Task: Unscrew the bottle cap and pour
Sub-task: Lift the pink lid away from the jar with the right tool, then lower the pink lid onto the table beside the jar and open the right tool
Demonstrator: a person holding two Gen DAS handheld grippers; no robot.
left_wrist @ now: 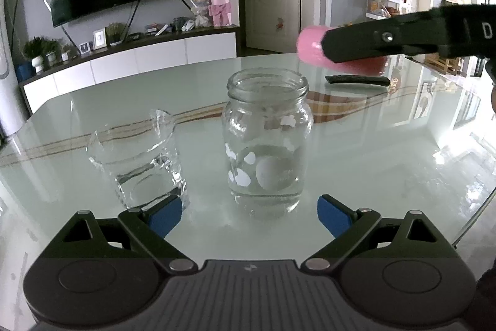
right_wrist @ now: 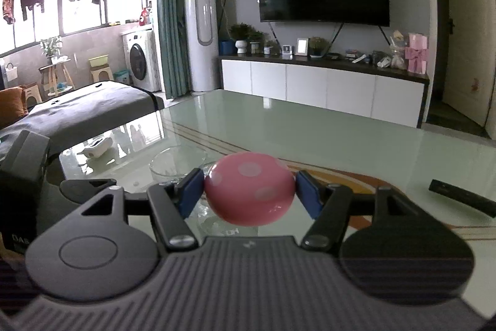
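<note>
Two hand-held grippers: right hand-held gripper [right_wrist: 249,193] clamps the pink cap [right_wrist: 249,191]; left hand-held gripper [left_wrist: 249,214], jaws wide and empty, faces the upright open jar [left_wrist: 267,138].

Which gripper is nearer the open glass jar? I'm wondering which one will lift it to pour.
Left. The left gripper sits open just before the glass jar; the right gripper holds the pink cap off above it.
</note>
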